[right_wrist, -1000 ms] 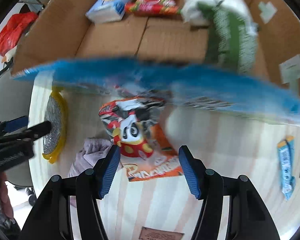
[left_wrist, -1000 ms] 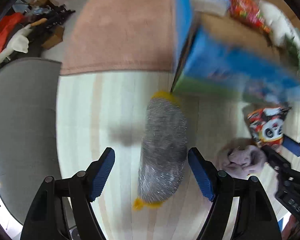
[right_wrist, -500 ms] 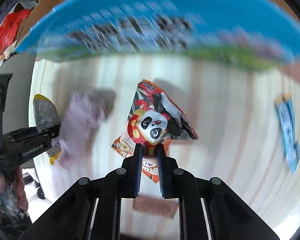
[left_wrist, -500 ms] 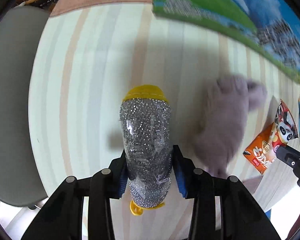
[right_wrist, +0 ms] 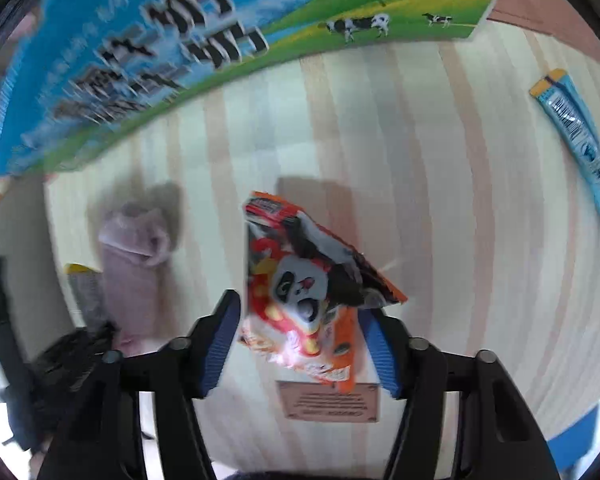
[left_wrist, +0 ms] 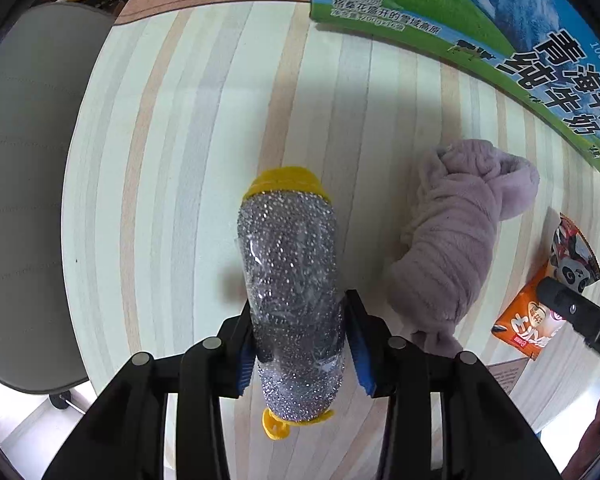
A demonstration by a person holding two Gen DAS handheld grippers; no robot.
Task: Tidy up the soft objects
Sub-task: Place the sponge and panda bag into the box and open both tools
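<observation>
the left hand-held gripper [left_wrist: 300, 340] is now clamped on the silver glittery scouring pad with yellow ends in clear wrap [left_wrist: 292, 304], its blue pads pressed against both sides; a second ago those jaws stood wide with the pad lying loose between them. the pad points away from the camera over the pale striped wooden counter [left_wrist: 172, 168], near its left edge, and whether it has left the surface i cannot tell. the right hand-held gripper [right_wrist: 300, 340] has gone the other way: half a second ago its jaws were pinched tight on the orange and red panda-print snack bag [right_wrist: 300, 280], and now they stand wide with the bag loose between them, blurred. so one item looks secured for the printed blue and green cardboard box [left_wrist: 480, 40] at the counter's far edge, while the bag likely needs a fresh grip. the rolled mauve fleece cloth [left_wrist: 456, 240] lies between the two items, untouched.
</observation>
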